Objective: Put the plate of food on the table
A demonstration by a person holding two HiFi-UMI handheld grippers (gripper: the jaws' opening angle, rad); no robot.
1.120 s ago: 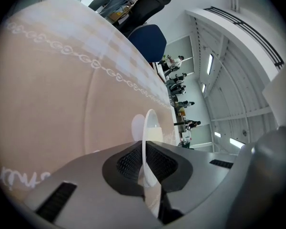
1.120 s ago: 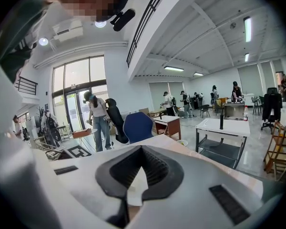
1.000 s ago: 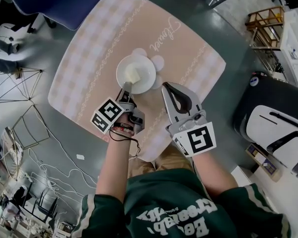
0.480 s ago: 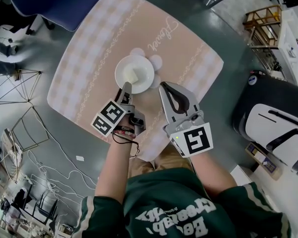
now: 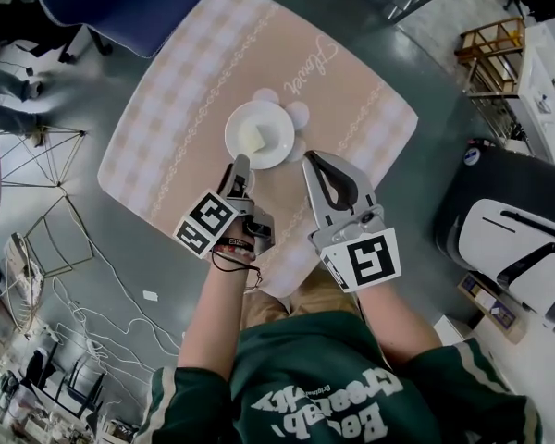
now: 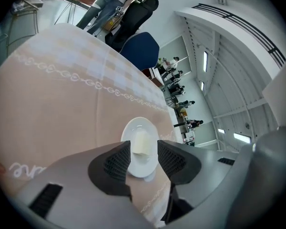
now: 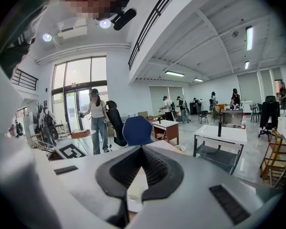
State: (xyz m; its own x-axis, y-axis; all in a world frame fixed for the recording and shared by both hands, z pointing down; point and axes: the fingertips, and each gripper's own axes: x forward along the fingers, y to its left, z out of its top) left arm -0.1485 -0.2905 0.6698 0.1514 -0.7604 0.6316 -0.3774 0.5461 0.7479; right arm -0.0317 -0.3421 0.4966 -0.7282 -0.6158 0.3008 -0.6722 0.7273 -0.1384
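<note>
Plate on worktop, both grippers at its near edge.
One pink checked worktop. Two grippers angled down over its near edge: left gripper jaws just opened wide, plate showing in the gap, untouched; right gripper jaws closed, empty. One white plate mid-worktop, carrying one pale food block.

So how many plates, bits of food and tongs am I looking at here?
plate: 1, white, on the table
piece of food: 1, pale yellow, on the plate
tongs: 2, the left tongs and the right tongs
Total: 4
</note>
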